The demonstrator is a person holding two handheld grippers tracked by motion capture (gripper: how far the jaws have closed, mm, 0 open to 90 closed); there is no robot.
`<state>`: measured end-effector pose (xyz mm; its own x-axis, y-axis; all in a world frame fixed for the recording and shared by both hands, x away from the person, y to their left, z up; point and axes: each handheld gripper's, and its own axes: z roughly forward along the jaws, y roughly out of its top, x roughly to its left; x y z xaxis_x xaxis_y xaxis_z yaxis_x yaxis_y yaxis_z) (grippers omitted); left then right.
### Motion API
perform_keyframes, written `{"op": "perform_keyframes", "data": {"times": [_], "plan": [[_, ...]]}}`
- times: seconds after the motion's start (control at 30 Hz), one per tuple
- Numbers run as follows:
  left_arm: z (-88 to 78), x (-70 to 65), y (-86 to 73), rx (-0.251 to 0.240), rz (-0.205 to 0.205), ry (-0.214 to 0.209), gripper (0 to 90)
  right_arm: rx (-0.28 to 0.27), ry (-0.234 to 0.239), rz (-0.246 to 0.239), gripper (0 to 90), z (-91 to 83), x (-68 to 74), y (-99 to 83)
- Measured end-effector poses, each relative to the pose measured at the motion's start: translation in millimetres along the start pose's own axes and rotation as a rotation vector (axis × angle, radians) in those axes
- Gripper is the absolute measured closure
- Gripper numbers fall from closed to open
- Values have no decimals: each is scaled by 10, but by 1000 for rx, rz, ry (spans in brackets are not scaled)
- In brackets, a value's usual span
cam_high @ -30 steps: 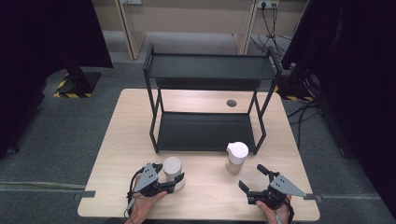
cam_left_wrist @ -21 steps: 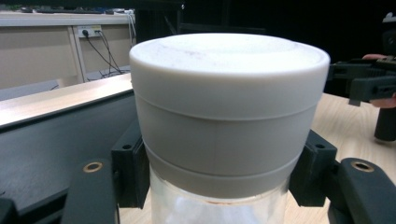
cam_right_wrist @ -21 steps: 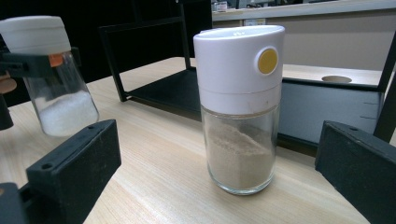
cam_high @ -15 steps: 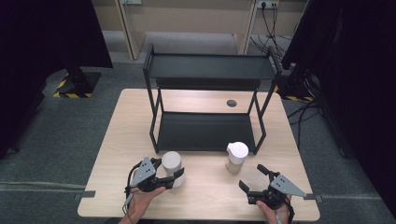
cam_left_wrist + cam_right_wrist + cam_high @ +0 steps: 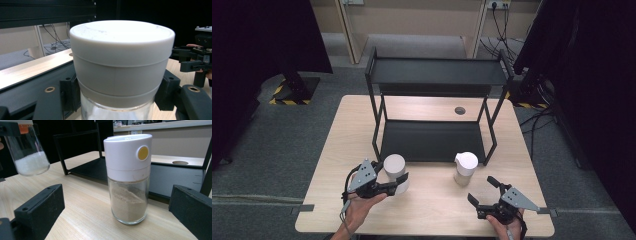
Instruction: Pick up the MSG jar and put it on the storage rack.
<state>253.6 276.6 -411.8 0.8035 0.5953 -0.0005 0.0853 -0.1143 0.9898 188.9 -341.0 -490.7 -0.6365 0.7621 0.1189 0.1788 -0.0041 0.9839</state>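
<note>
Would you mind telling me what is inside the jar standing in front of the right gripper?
The standing jar holds a tan powder in a sloped heap filling roughly the lower glass. Its white lid with a yellow button covers the top, so whatever lies under the lid is hidden.

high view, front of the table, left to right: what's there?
left gripper → jar with the white cap, held between its jaws → white-capped shaker standing on the table → right gripper, jaws open.
</note>
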Motion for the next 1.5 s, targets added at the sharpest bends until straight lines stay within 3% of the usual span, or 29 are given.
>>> {"op": "perform_keyframes", "data": {"times": [0.37,0.5,0.67,0.73,0.8,0.97,1.2,1.27,1.3,1.5], "plan": [[47,120,289,7,-4,-54,350,-1,2,2,5,2,0,-2],[73,174,508,3,8,-72,350,-3,3,5,5,2,-9,-8],[116,272,727,-13,-12,-102,350,-2,5,5,6,1,-8,-7],[127,281,775,-12,-9,-102,350,-3,5,5,5,1,-10,-8],[162,296,923,-3,12,-96,351,-3,5,5,5,1,-11,-9],[210,373,1088,0,5,-100,351,-3,5,5,5,1,-13,-8],[290,494,1411,12,-1,-100,351,-3,5,7,5,4,-16,-11],[314,527,1583,19,6,-95,351,-1,7,7,5,5,-16,-11],[314,527,1583,19,6,-95,351,-1,7,7,5,5,-16,-11],[343,637,1844,24,-19,-95,351,-6,7,10,5,-3,-18,-12]]}}
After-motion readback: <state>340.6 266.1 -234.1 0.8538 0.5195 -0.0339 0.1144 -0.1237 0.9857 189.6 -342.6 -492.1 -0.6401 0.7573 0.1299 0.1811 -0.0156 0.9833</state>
